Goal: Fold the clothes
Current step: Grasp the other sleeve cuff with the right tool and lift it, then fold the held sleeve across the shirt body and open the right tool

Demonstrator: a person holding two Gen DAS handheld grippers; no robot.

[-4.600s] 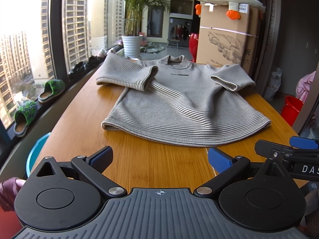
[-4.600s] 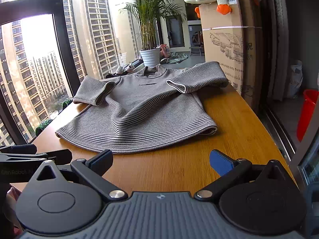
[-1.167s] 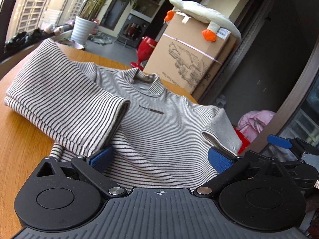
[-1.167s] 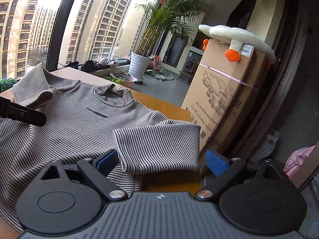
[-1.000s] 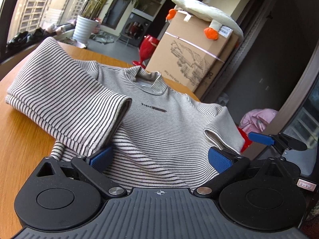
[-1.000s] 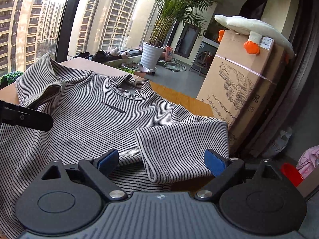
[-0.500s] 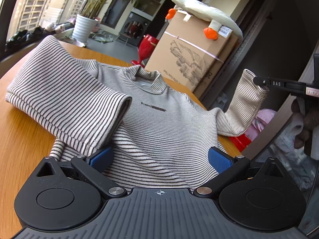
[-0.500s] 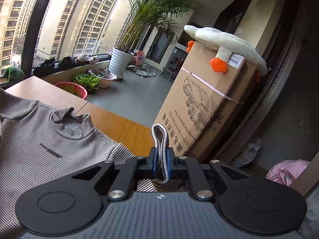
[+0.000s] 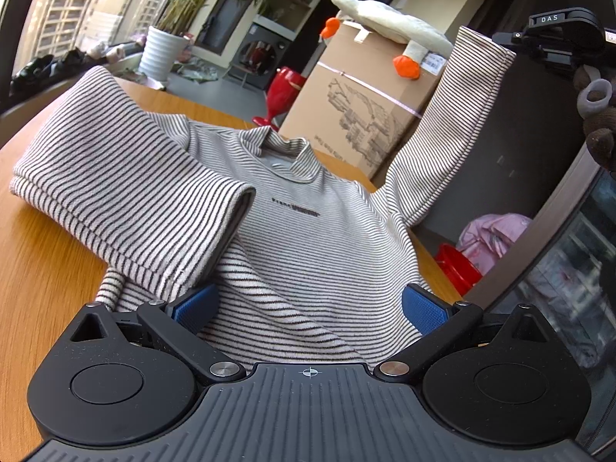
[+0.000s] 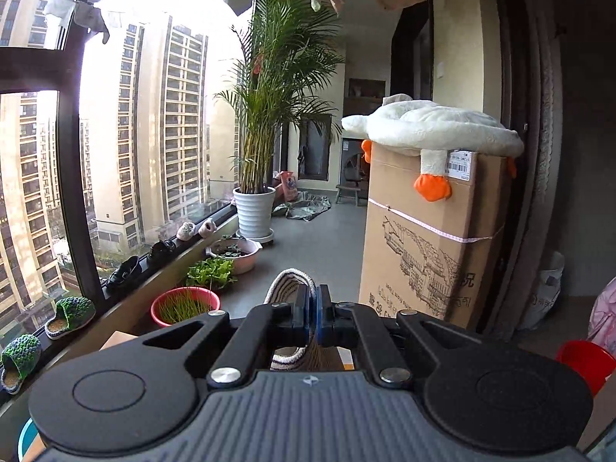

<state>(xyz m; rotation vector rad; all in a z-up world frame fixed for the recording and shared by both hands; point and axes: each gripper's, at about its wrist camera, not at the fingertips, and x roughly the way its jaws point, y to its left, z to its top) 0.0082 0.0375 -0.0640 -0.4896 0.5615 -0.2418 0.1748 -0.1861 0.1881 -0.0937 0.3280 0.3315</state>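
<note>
A grey striped sweater (image 9: 308, 238) lies face up on the wooden table (image 9: 38, 269). Its left sleeve (image 9: 127, 192) is folded across the chest. My left gripper (image 9: 308, 308) is open low over the sweater's body, blue pads wide apart, nothing pinched. The right sleeve (image 9: 454, 115) is pulled up steeply into the air. My right gripper (image 10: 312, 315) is shut on the sleeve's cuff (image 10: 288, 281), which loops out above the pads. In the left wrist view that gripper (image 9: 554, 38) is high at the top right.
A tall cardboard box (image 10: 431, 246) with a plush goose (image 10: 431, 127) on top stands beyond the table's far right. A potted palm (image 10: 258, 177), bowls of greens (image 10: 184, 304) and shoes line the window. A red bucket (image 9: 458, 265) sits on the floor right.
My right gripper closed on the right sleeve's cuff and rose, lifting the sleeve off the sweater until it stands up steeply. The left gripper stayed where it was, open.
</note>
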